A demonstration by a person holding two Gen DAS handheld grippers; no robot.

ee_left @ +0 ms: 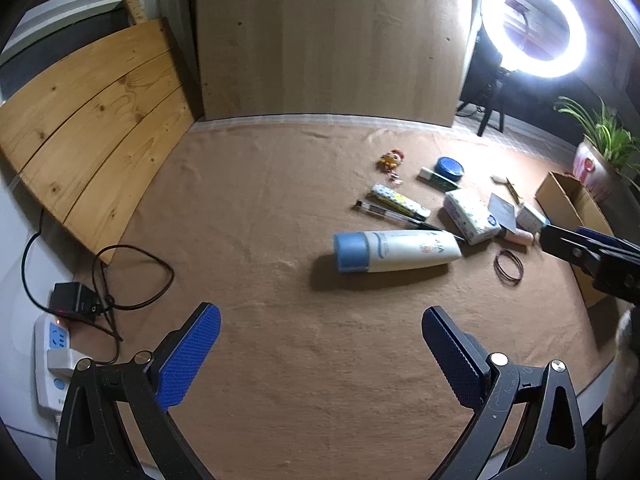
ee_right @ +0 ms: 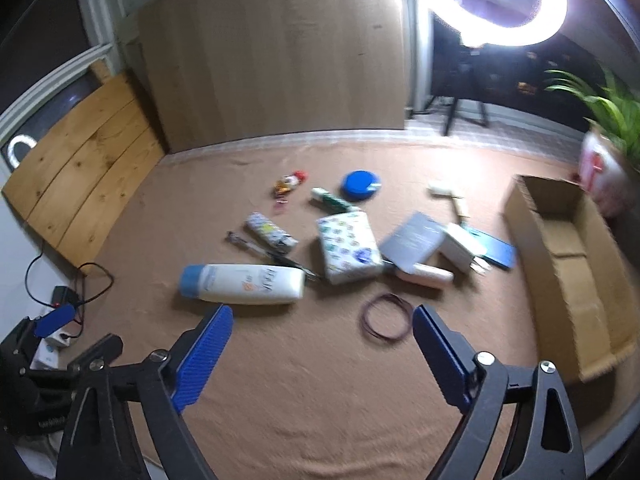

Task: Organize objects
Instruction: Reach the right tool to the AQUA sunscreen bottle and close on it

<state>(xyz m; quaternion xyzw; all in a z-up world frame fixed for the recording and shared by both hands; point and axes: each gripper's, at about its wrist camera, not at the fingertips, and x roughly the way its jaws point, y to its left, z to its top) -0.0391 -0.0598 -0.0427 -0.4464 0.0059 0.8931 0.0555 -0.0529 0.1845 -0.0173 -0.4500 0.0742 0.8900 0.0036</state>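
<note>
We hold our left gripper (ee_left: 320,322) and right gripper (ee_right: 322,322) wide, holding nothing. A white bottle (ee_right: 244,283) lies just past the right one.

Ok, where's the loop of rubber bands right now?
The rubber bands lie flat on the brown cloth, just ahead of the right gripper, right of the white bottle and nearer than the tissue pack.

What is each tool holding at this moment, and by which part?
Nothing is held. The left tool and the right tool are both open above the brown cloth, with only cloth between their pads.
</note>
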